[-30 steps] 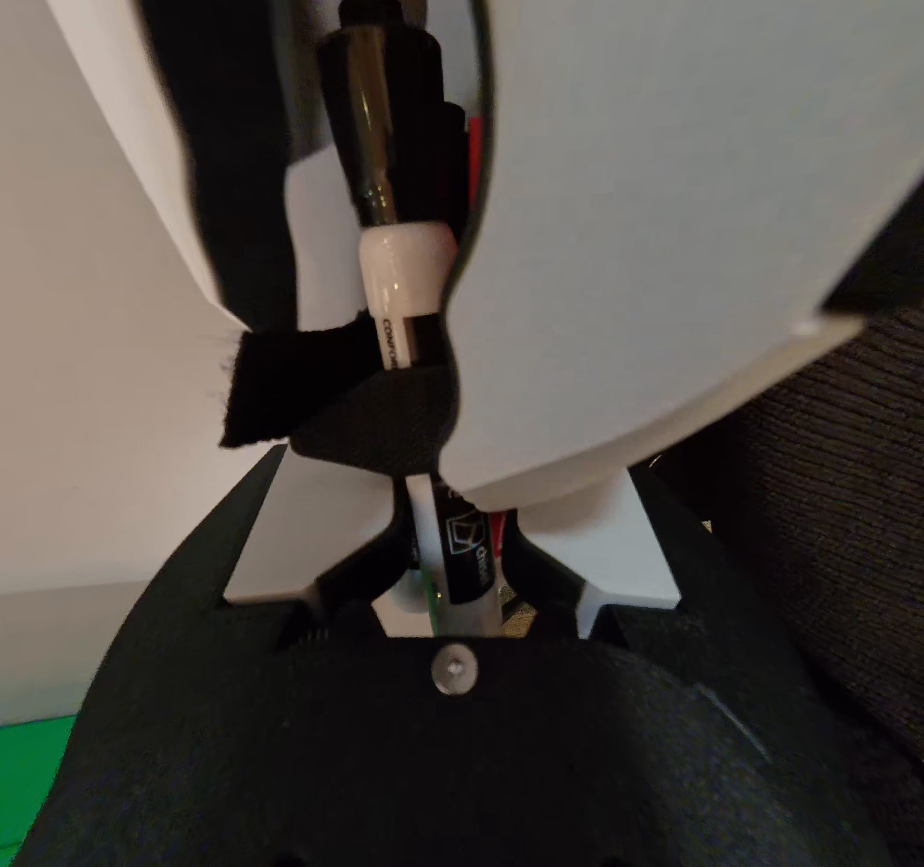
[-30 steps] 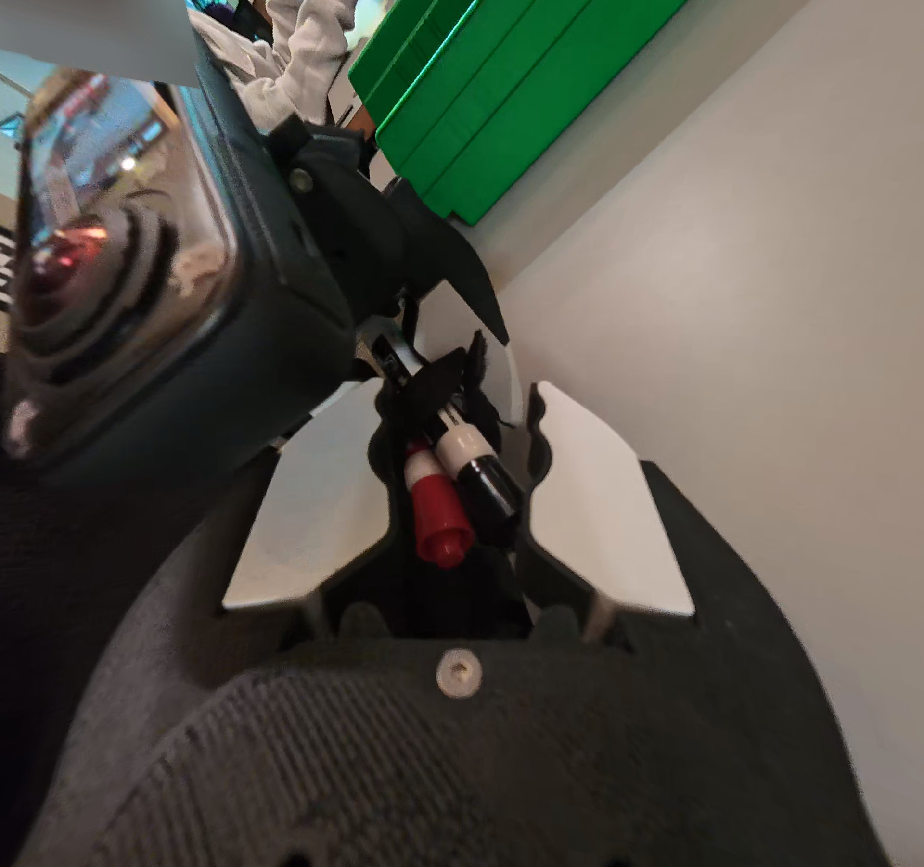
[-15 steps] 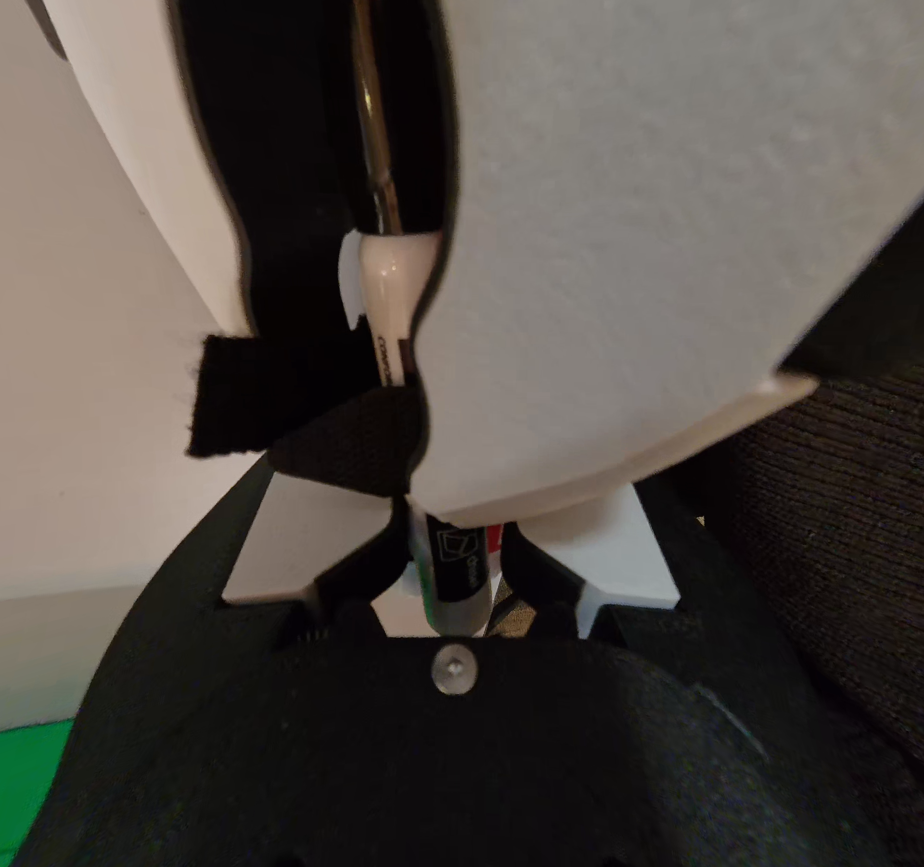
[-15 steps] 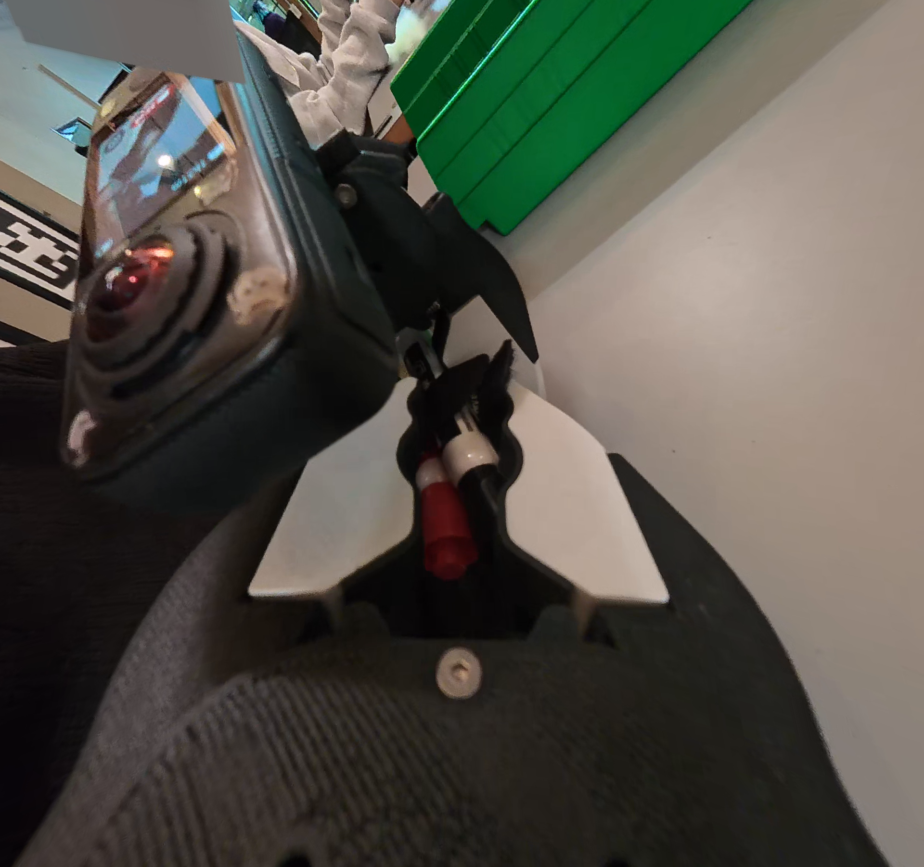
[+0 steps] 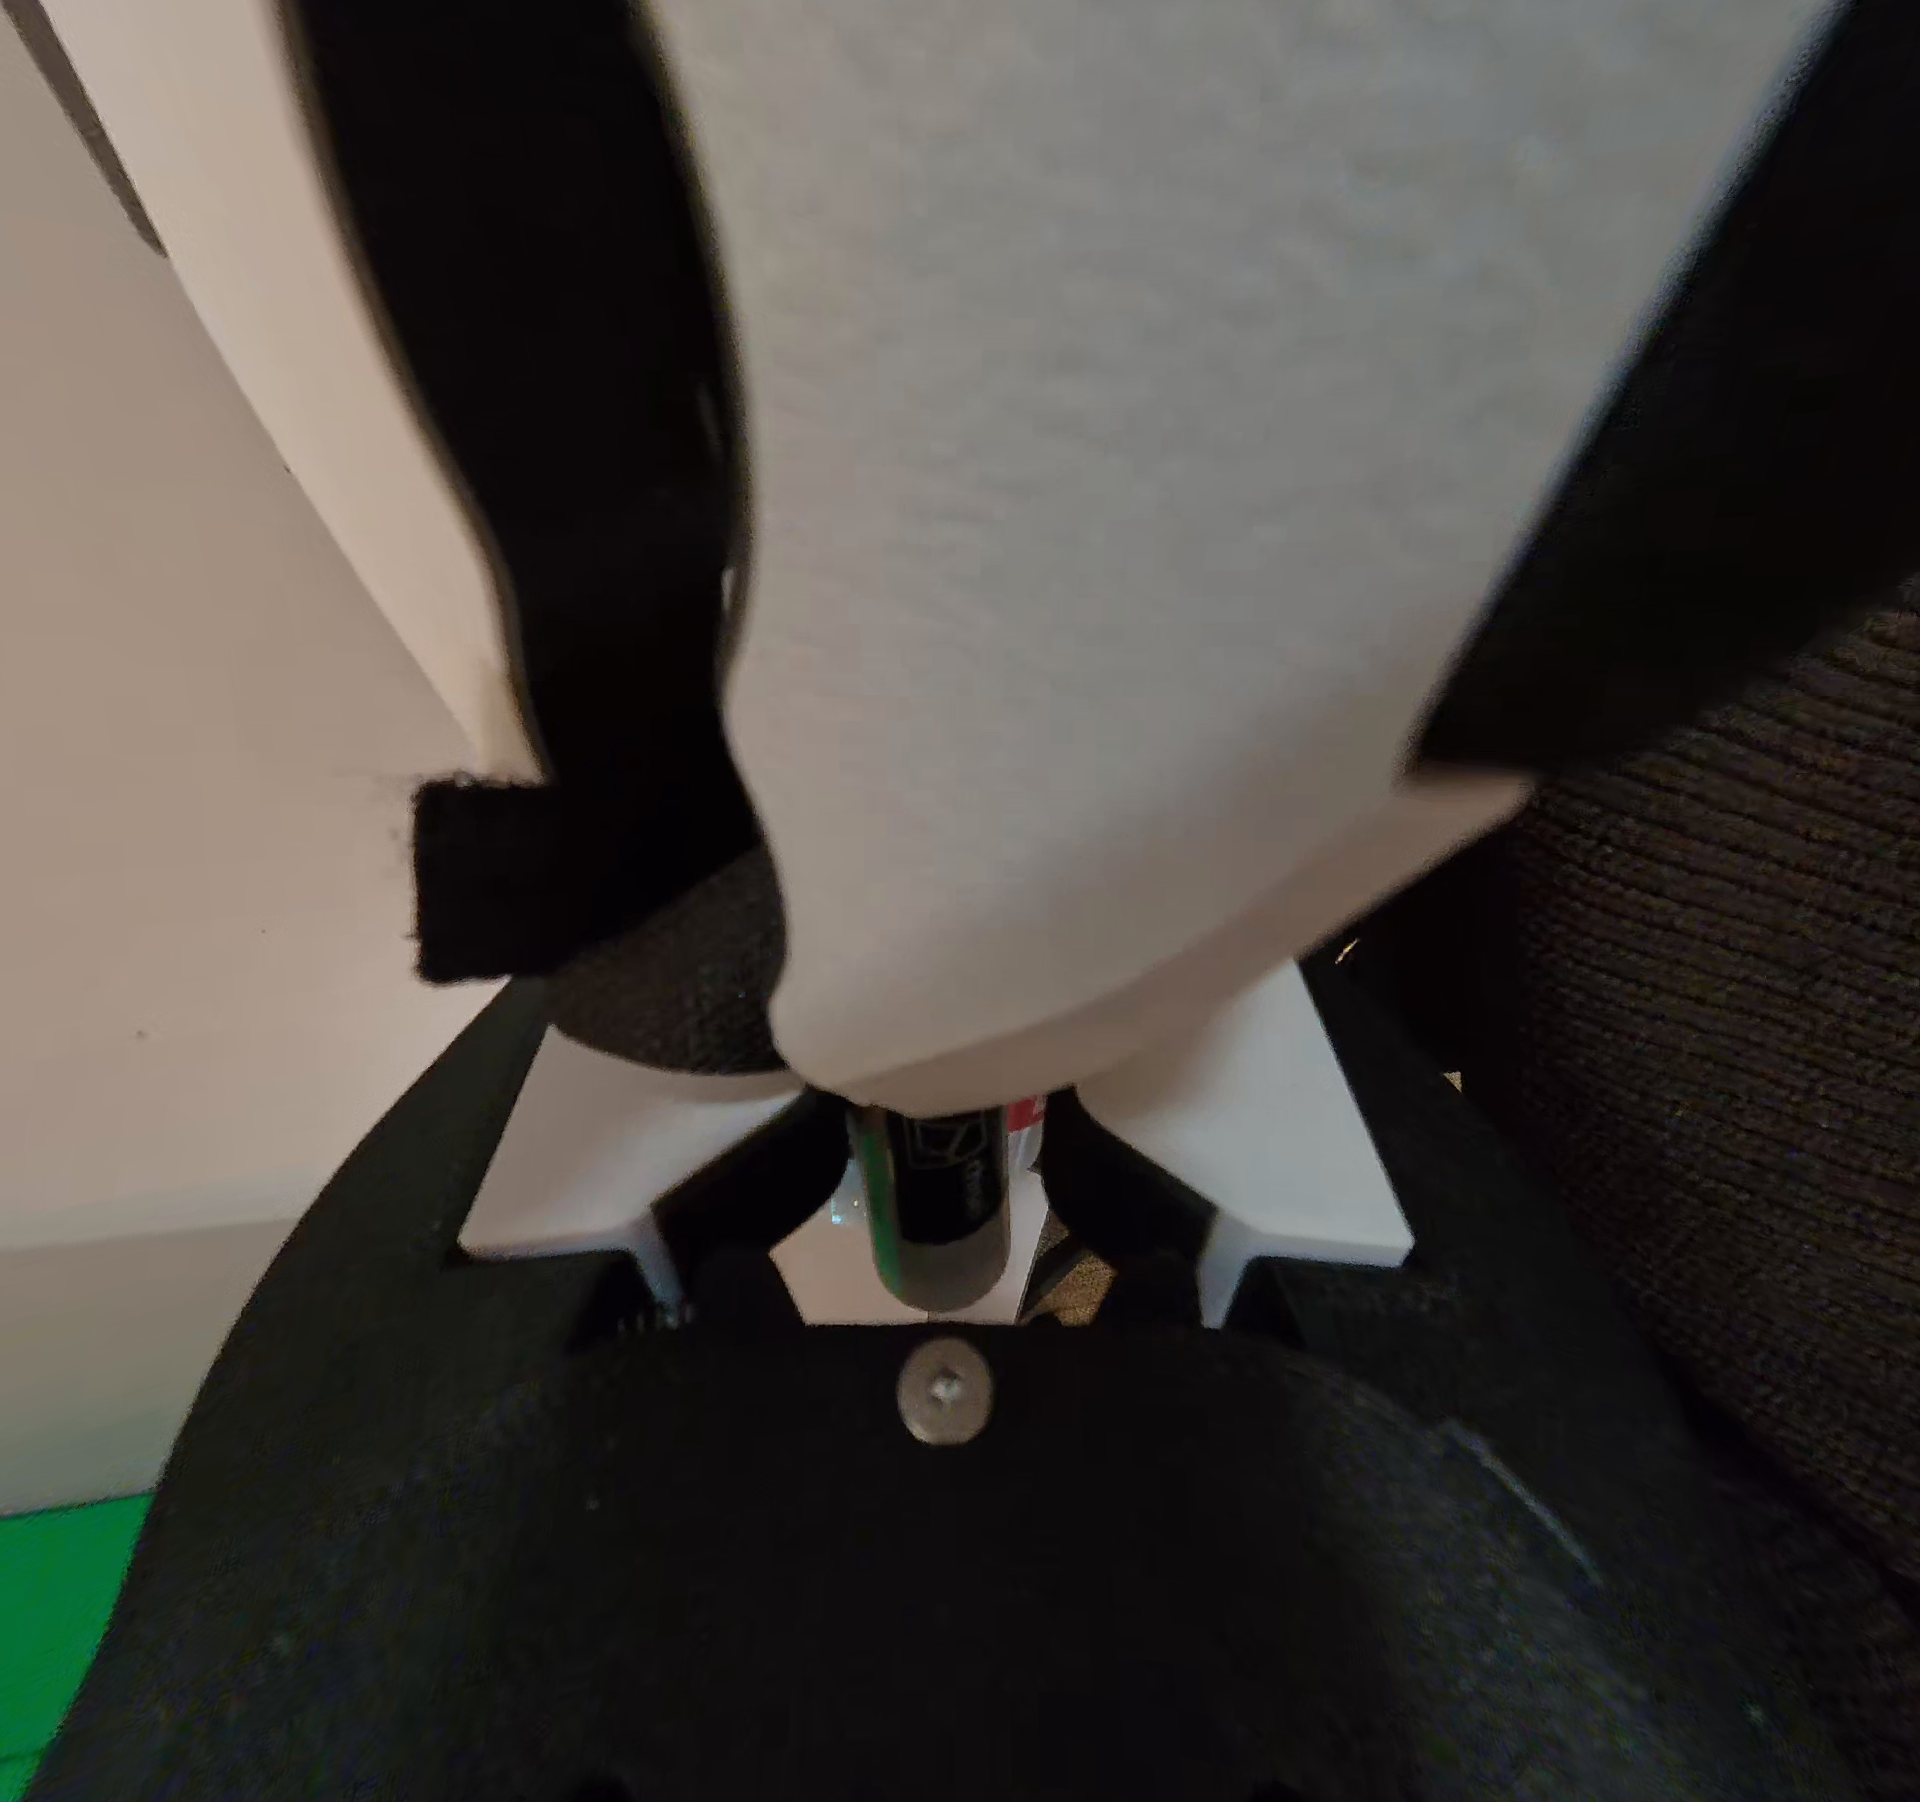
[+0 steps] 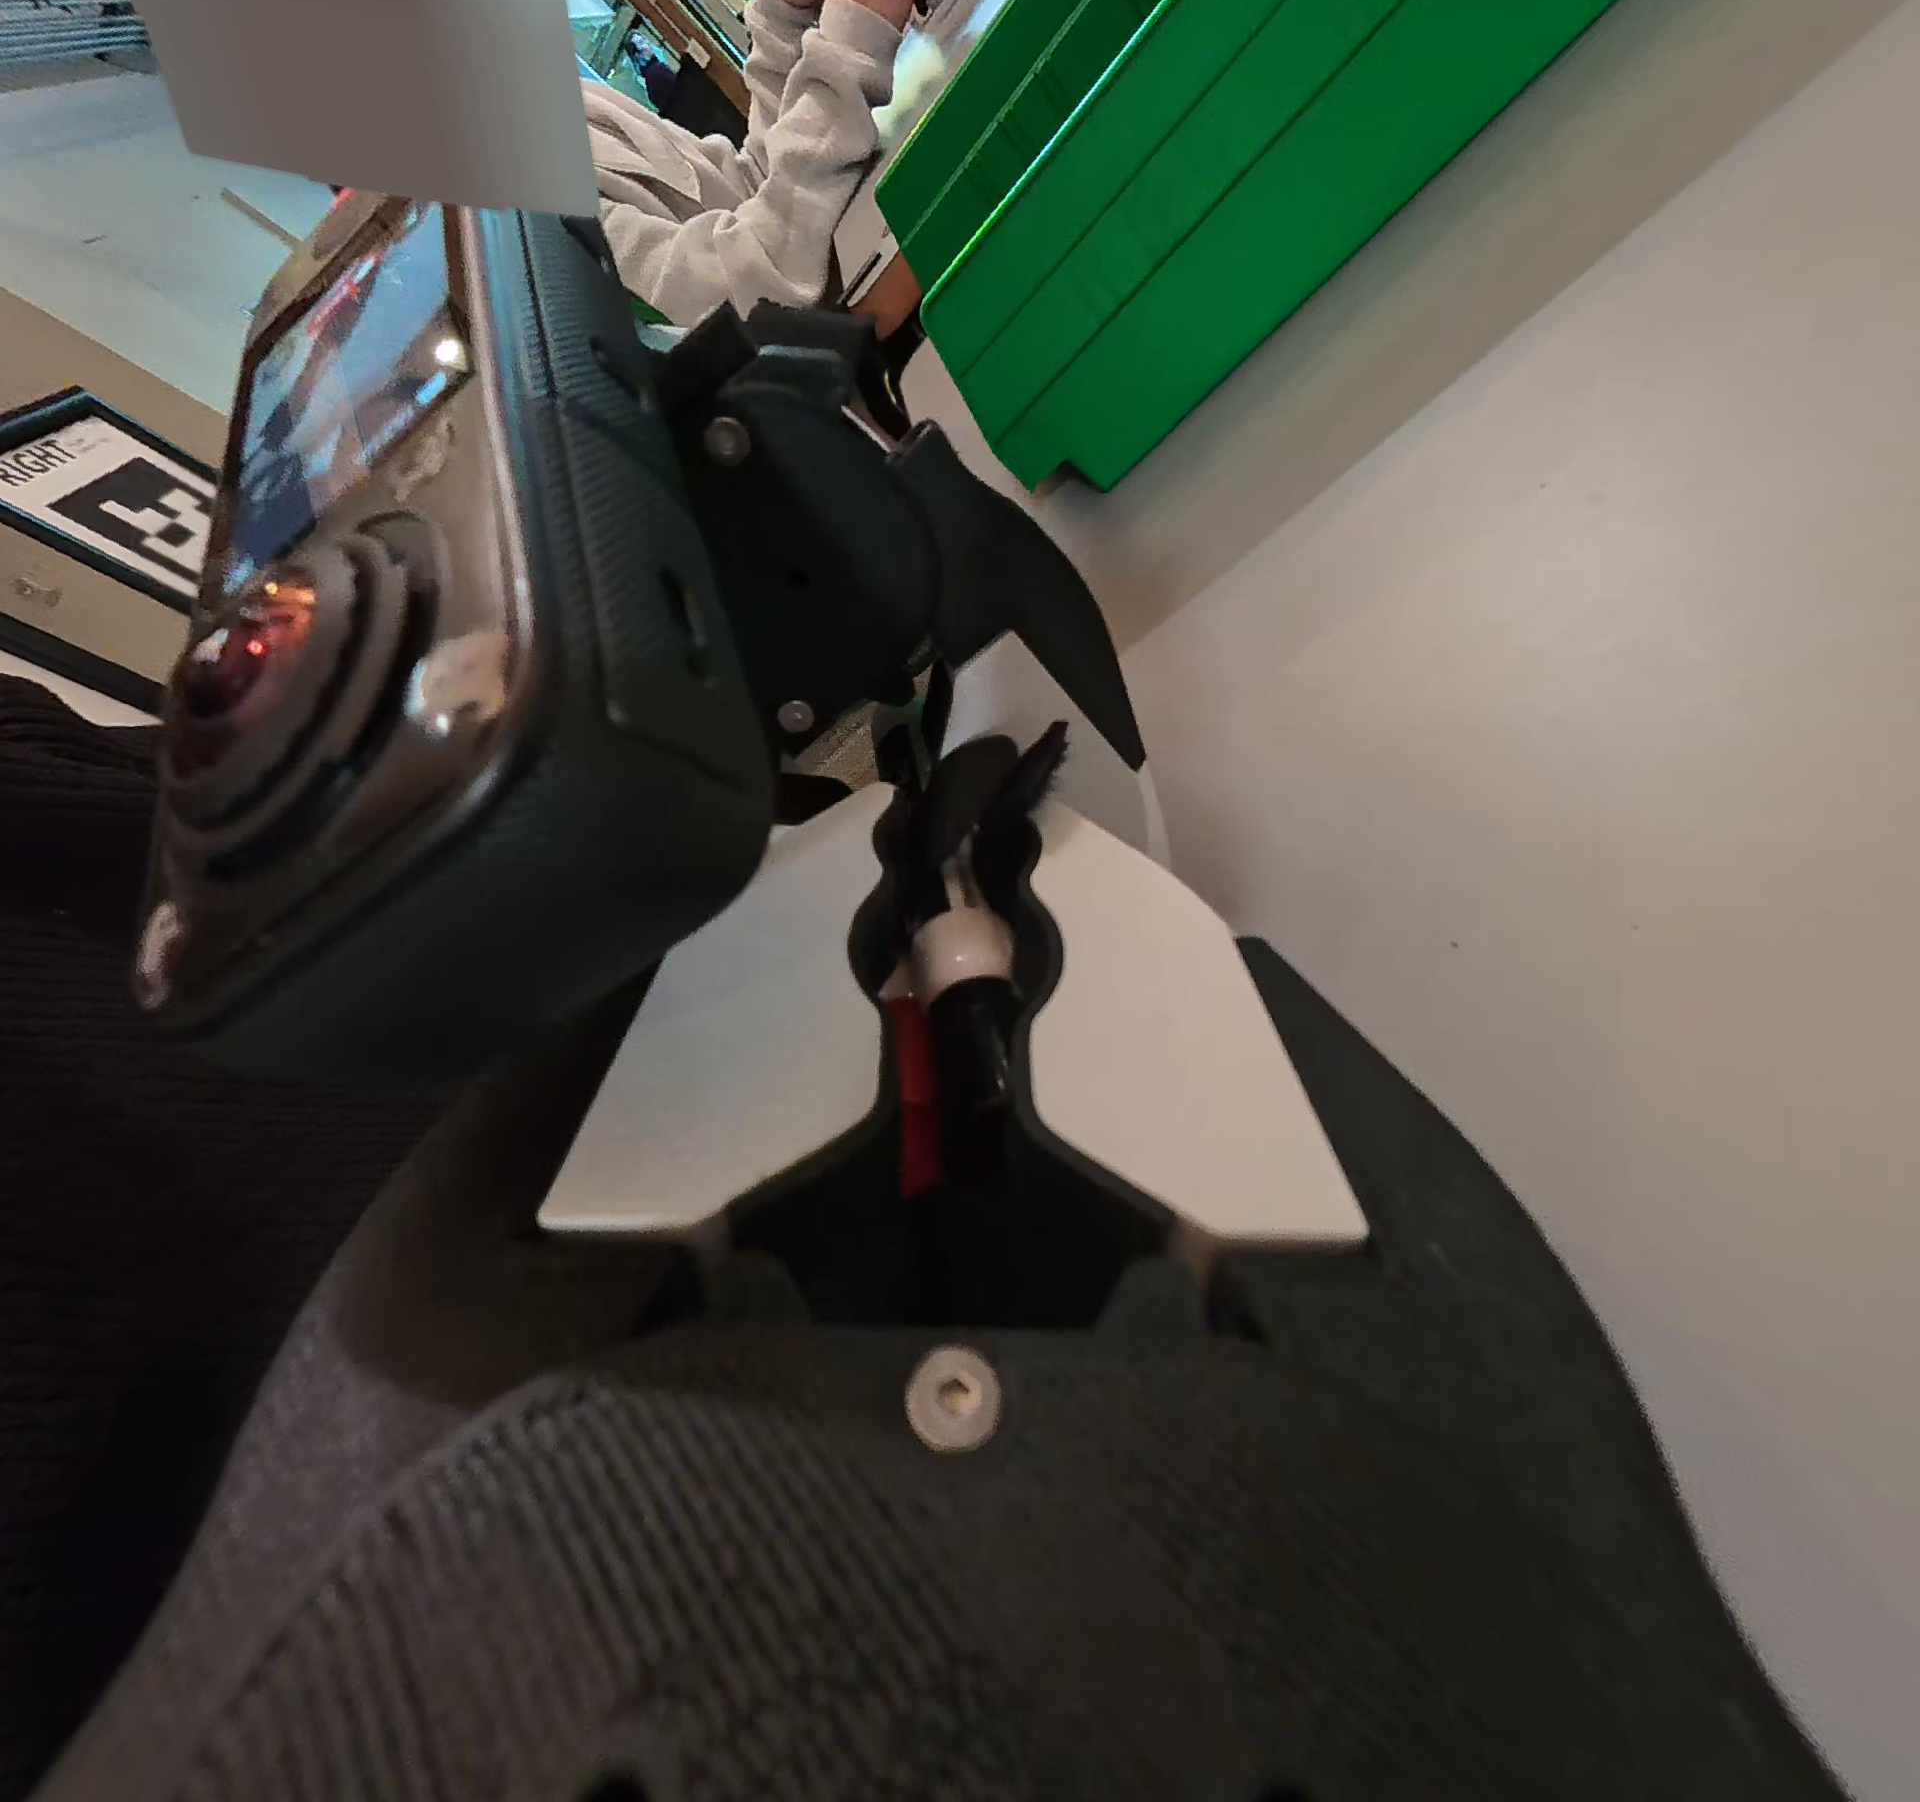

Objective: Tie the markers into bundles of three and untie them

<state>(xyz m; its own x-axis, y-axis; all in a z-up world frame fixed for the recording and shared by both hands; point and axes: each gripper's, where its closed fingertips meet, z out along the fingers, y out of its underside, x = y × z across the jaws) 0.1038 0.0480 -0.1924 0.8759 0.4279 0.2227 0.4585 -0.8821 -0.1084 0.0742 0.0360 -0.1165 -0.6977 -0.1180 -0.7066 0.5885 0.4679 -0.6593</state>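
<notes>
A bundle of markers (image 5: 940, 1202) tied with a black hook-and-loop strap (image 5: 582, 879) is held at both ends. My left gripper (image 5: 935, 1129) is shut on the barrels. The right gripper's big white fingers (image 5: 1143, 402) fill the left wrist view and hide the caps. In the right wrist view my right gripper (image 6: 961, 879) is shut on the cap end: a red cap (image 6: 914, 1077) and a black cap (image 6: 982, 1035) on a white barrel (image 6: 961, 952) show between its fingers. The left gripper's camera (image 6: 364, 661) sits just beyond, to the left.
Green plastic bins (image 6: 1299, 194) stand at the far edge of the pale table (image 6: 1558, 713). A person in a light grey sleeve (image 6: 790, 142) is behind them. A black-and-white tag card (image 6: 114, 516) lies far left. A dark knitted sleeve (image 5: 1714, 1129) is close on the right.
The right gripper's fingers have closed from a wide gap onto the marker caps. The two grippers have come closer together, and the caps are now hidden in the left wrist view.
</notes>
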